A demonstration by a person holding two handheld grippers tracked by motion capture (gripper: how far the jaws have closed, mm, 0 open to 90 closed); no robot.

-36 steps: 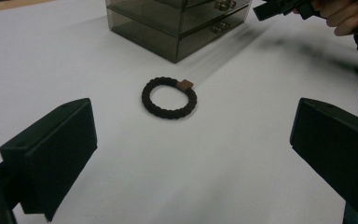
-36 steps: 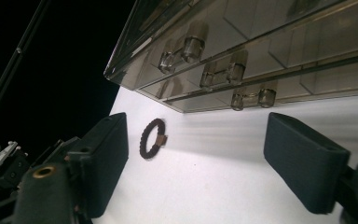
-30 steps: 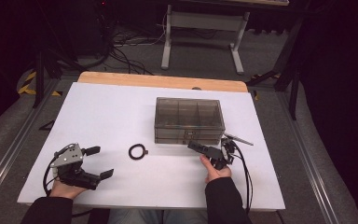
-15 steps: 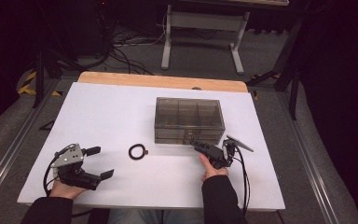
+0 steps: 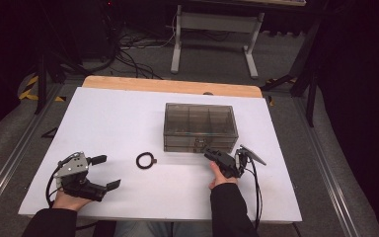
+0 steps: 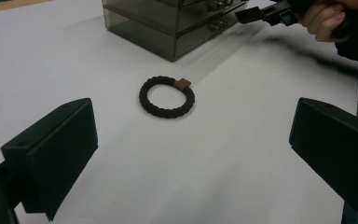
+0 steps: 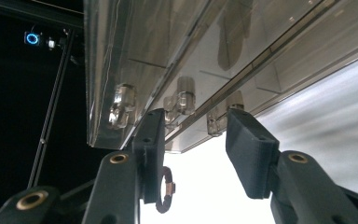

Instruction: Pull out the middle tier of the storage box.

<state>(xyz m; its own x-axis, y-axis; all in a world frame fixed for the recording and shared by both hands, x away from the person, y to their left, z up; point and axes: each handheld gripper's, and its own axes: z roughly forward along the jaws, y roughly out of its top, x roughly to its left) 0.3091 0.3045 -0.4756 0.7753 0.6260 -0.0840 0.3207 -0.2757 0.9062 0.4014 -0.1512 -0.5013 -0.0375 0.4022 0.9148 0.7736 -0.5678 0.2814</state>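
A smoky clear drawer box (image 5: 200,121) stands at the middle of the white table (image 5: 118,113). My right gripper (image 5: 209,153), rolled on its side, is at the box's front. Its jaws have just been closing and straddle a small clear drawer knob (image 7: 185,95), with a gap still on both sides. A dark braided bracelet (image 5: 145,160) with a brown bead lies flat left of it. My left gripper (image 5: 107,172) rests open near the front left, its jaws wide, and the bracelet (image 6: 165,113) lies ahead of it. The left gripper view also shows the box (image 6: 168,23) and the right gripper (image 6: 249,16).
A wooden strip (image 5: 172,86) runs along the table's far edge. Beyond it are a grey stand (image 5: 212,29) and cables on the floor. Metal rails (image 5: 10,163) flank the table. More clear knobs (image 7: 119,105) line the drawer fronts.
The right gripper's jaws have narrowed at the box front, and it has crept slightly toward the box. The left gripper and the bracelet have not moved.
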